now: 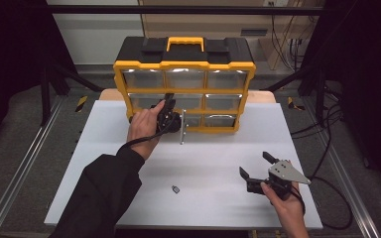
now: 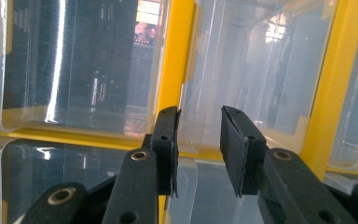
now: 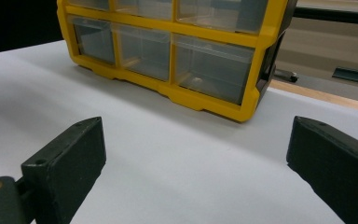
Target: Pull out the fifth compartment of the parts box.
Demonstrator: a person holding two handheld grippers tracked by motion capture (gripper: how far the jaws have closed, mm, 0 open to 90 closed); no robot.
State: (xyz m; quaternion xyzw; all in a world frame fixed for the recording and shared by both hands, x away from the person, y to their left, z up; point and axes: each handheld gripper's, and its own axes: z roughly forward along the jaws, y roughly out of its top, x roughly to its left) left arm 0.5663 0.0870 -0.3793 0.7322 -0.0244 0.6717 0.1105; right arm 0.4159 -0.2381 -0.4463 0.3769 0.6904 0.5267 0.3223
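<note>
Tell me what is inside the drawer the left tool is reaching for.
Through the clear front of the drawer between the left tool jaws, only bare walls, floor and reflections show. Glare blurs its back, and the jaws cover its lower front edge.

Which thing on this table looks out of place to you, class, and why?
One bottom-row drawer of the yellow organiser juts out in front of the others, by the left gripper. A small dark clip lies alone on the white table, apart from the open right gripper.

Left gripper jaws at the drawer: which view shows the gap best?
Left gripper view: the left gripper is narrowly open around a clear drawer's lip. In the high view the hand hides its jaws.
</note>
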